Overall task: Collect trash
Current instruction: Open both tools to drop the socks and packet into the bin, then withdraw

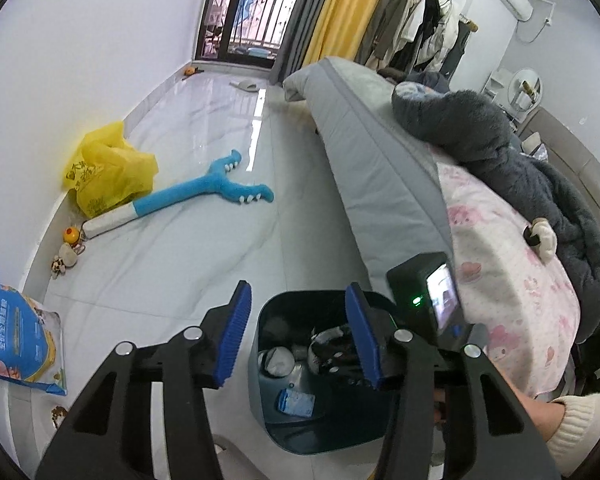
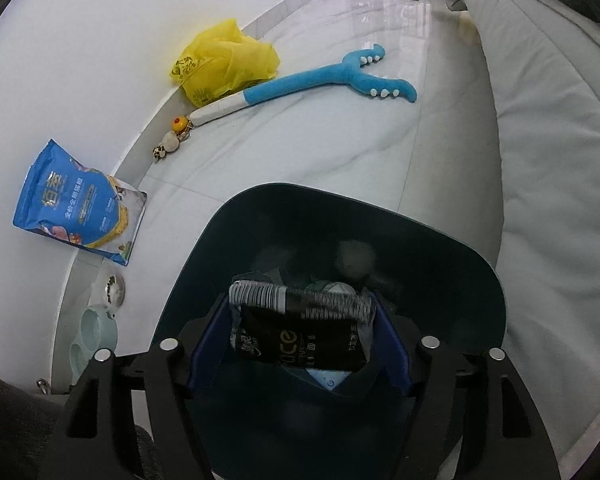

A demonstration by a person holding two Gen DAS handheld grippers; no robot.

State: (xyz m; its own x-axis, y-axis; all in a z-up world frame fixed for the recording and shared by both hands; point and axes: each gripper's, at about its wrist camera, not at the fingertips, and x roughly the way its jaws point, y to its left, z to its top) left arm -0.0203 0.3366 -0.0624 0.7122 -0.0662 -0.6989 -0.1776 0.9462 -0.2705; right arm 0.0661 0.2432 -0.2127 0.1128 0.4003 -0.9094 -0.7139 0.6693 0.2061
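Observation:
A dark blue-green trash bin stands on the pale tile floor beside the bed, with wrappers and a white wad inside. My left gripper is open and empty above the bin's rim. In the right wrist view my right gripper is shut on a black snack wrapper with a striped top edge, and holds it over the bin's opening. The right gripper's body also shows in the left wrist view, just right of the bin.
A yellow plastic bag lies by the wall, with a blue plush toy, small toys and a blue pet-food bag along it. Pet bowls sit lower left. A grey bed runs along the right.

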